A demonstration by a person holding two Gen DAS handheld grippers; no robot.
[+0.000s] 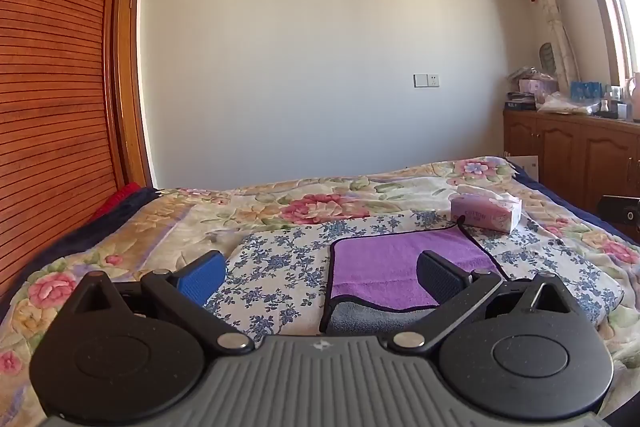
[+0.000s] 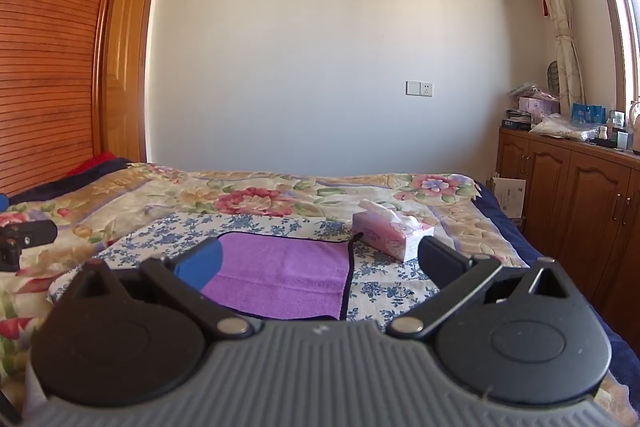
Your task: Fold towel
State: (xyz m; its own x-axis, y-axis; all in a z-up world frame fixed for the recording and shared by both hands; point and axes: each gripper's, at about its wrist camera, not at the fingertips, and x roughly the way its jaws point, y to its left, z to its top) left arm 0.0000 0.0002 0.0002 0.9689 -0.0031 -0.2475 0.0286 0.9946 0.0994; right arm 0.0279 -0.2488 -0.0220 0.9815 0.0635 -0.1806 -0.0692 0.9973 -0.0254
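Observation:
A purple towel (image 1: 392,267) with a dark border lies flat on a blue-flowered cloth (image 1: 288,267) on the bed; its near edge is turned over and shows a grey underside (image 1: 368,319). My left gripper (image 1: 320,273) is open and empty, held above the towel's near left corner. In the right wrist view the towel (image 2: 288,275) lies ahead. My right gripper (image 2: 320,263) is open and empty above the towel's near right part. The other gripper shows at the left edge (image 2: 24,239).
A pink tissue box (image 1: 486,213) stands just beyond the towel's far right corner, also in the right wrist view (image 2: 392,235). The floral bedspread (image 1: 320,203) covers the bed. A wooden wardrobe (image 1: 52,87) stands left, wooden cabinets (image 2: 568,203) with clutter right.

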